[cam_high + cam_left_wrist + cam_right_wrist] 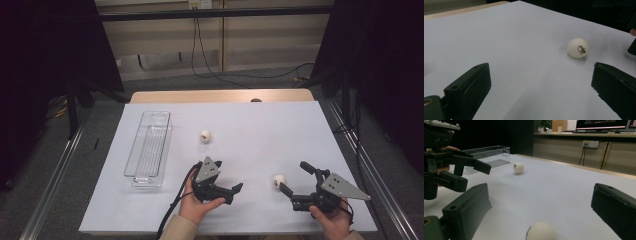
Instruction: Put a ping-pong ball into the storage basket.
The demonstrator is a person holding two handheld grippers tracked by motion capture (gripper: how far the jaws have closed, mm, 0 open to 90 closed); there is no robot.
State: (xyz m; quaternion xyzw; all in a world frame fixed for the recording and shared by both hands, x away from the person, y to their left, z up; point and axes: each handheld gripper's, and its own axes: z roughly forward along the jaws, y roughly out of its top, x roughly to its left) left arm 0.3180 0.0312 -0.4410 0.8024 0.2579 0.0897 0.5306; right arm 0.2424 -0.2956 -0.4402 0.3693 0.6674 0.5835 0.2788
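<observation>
Between the spread jaws of the right gripper (pixel 292 183) sits a ball (pixel 279 180): light, smooth, roll-prone; pinch across its middle. Left gripper (pixel 231 193) gapes empty.

clear plastic bin (pixel 149 149) at the table's (pixel 260 130) left
</observation>
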